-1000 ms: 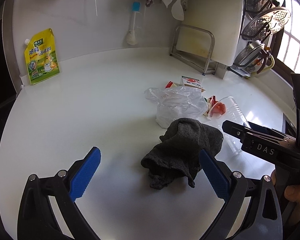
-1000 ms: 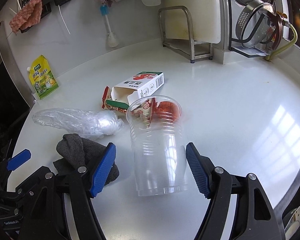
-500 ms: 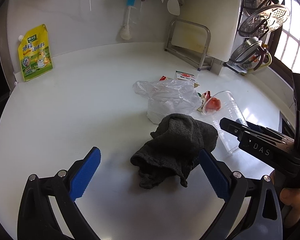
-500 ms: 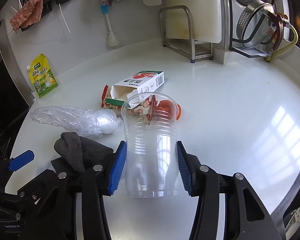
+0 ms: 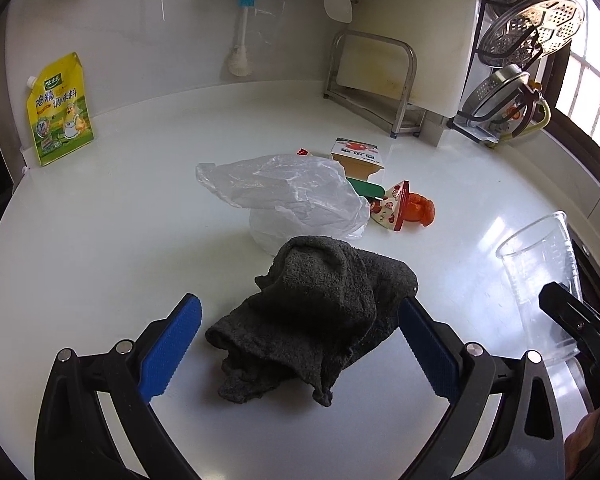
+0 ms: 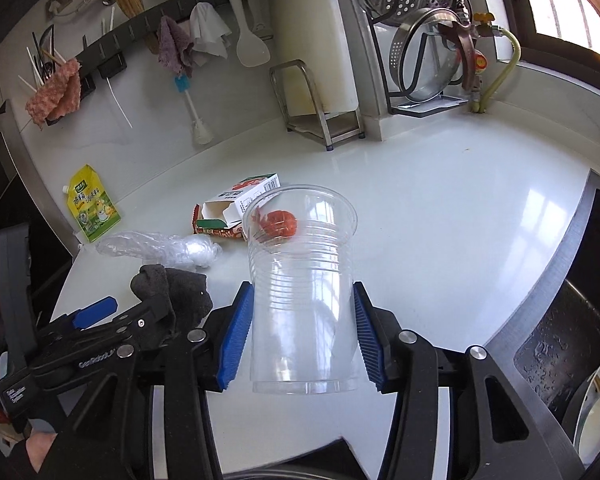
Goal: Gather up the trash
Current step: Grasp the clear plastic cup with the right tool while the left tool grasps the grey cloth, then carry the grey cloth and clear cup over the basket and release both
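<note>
Clear plastic cup (image 6: 302, 292) has come up off the white counter (image 6: 440, 208) and away from the trash pile since a second ago, when it lay on its side between wide-open pads; now the right gripper (image 6: 303, 332) is clamped on its ribbed wall, mouth pointing forward, nothing inside. Left gripper (image 5: 298, 350) hangs jaws wide apart over the dark grey rag (image 5: 316, 316), pads clear of it. Still on the counter behind the rag: crumpled plastic bag (image 5: 296, 196), small open carton (image 5: 356, 156), red wrapper scraps (image 5: 410, 208).
</note>
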### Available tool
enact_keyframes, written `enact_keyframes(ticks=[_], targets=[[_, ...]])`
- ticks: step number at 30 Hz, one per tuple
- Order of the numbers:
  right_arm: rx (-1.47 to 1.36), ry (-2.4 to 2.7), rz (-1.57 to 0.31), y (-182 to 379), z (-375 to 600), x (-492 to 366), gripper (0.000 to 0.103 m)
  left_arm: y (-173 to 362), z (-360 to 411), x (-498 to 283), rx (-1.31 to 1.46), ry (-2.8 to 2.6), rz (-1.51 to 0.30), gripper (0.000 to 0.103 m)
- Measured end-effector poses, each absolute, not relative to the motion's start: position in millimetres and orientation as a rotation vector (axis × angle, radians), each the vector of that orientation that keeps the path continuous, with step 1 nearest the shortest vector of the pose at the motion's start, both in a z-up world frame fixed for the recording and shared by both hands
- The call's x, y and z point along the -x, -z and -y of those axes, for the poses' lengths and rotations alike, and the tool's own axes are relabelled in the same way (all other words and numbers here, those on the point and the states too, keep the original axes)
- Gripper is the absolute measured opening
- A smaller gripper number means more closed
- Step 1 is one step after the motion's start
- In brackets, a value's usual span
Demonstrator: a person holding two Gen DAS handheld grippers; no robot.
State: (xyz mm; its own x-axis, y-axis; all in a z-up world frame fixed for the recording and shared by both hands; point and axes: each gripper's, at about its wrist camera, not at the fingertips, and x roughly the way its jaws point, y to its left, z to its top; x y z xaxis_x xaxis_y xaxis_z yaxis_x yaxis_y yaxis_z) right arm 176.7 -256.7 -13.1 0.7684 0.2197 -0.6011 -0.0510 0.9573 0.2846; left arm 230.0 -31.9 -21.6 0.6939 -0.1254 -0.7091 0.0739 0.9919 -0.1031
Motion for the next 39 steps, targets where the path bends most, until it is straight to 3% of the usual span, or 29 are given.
enact_keyframes(ticks=[8, 12, 18, 39], targets=[[-0.292, -0.166, -0.683, 22, 268, -165, 0.048, 31, 53, -245, -0.003, 0.08, -0.849, 0.092], [-0.298, -0.168, -0.681, 24, 268, -160, 0.048, 33, 55, -246, -0.016, 0.095, -0.861, 0.06], [-0.305, -0.169, -0.693, 28, 265, -150, 0.048, 30, 50, -236, 0.024, 0.154, -0.852, 0.032], [-0.305, -0.169, -0.687, 29, 247, -29, 0.048, 1, 28, -84, -0.122, 0.13, -0.721, 0.031]])
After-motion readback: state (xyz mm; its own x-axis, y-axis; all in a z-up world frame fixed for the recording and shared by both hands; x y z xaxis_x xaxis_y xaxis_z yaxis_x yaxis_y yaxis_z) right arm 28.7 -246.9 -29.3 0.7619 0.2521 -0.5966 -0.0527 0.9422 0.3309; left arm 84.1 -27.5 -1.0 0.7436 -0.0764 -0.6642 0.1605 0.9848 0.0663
